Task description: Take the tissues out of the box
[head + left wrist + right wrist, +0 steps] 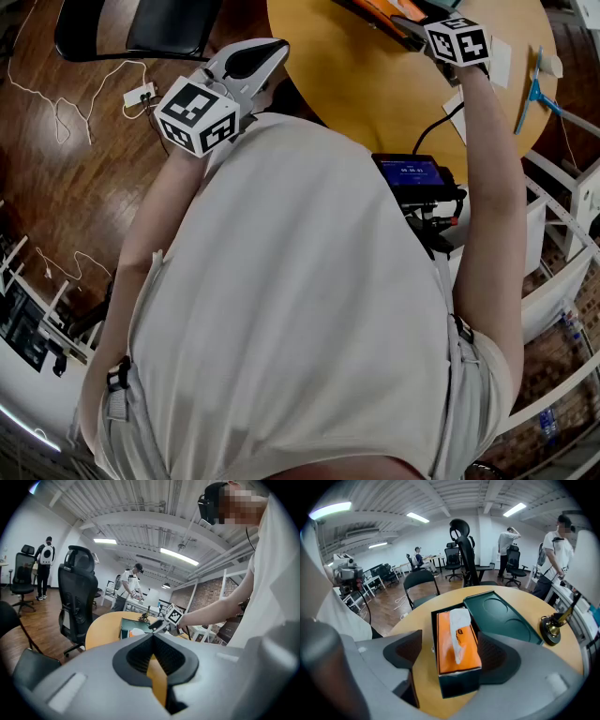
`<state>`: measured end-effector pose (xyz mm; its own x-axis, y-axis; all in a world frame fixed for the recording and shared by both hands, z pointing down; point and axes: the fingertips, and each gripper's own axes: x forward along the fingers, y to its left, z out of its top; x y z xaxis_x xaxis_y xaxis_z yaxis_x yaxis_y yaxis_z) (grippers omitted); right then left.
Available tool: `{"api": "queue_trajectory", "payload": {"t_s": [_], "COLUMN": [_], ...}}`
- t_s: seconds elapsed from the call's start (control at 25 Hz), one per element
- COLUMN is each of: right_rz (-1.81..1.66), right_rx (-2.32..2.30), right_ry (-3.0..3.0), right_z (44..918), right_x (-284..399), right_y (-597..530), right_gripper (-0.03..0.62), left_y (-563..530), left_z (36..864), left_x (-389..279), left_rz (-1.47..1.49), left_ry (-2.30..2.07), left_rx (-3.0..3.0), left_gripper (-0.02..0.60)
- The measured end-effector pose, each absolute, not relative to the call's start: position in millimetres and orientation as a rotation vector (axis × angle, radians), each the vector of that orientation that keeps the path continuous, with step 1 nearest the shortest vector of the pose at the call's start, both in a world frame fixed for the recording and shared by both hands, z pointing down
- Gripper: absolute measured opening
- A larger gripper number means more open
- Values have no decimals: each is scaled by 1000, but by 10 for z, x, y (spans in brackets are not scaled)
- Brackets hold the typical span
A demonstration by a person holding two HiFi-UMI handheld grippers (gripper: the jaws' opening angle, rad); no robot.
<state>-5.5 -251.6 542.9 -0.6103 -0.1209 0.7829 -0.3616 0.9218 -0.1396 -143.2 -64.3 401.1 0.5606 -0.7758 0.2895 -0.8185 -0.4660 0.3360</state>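
Note:
The dark green tissue box (457, 679) stands on the round wooden table (417, 681). It holds an orange tissue pack (461, 646), and a white tissue (459, 620) sticks up out of the pack. My right gripper (450, 637) is open, with one jaw on each side of the box and the pads not pressing it. In the head view the right gripper (408, 23) reaches over the table's far side. My left gripper (270, 49) hangs near the table's edge, away from the box. In its own view the left gripper (152, 637) is shut on nothing.
The box's dark green lid (506, 616) lies just right of it, with a brass ornament (553, 627) further right. A blue tool (536, 89) lies on the table. A screen device (412, 173) hangs at my chest. Office chairs (77, 597), floor cables and several people surround the table.

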Motion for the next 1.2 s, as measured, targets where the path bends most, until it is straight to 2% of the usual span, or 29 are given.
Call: {"api": "queue_trajectory", "payload": {"t_s": [0.12, 0.24, 0.36, 0.56, 0.64, 1.08, 1.2], "right_rz": [341, 339, 367, 368, 304, 28, -5], "right_rx": [312, 301, 281, 255, 238, 294, 330], "right_ry": [-2089, -1969, -1903, -1891, -1895, -2005, -1972], "right_z": [5655, 5905, 6080, 6167, 6074, 5148, 4993], "right_x": [72, 182, 187, 52, 41, 334, 665], "right_y": [-2450, -2419, -2434, -2495, -2460, -2372, -2030], "right_gripper": [436, 451, 444, 345, 327, 324, 324], "left_y": [-380, -189, -120, -135, -135, -775, -707], "left_z": [4011, 4000, 3985, 4063, 4050, 4012, 3933], "left_x": [-1408, -1459, -1576, -1851, -1843, -1167, -961], "left_rz": [124, 117, 116, 110, 106, 128, 135], "left_ry": [-1323, -1366, -1423, -1440, -1423, -1090, -996], "left_rx": [2320, 2287, 2265, 2226, 2239, 2436, 2504], "left_gripper": [0, 0, 0, 0, 0, 0, 0]}}
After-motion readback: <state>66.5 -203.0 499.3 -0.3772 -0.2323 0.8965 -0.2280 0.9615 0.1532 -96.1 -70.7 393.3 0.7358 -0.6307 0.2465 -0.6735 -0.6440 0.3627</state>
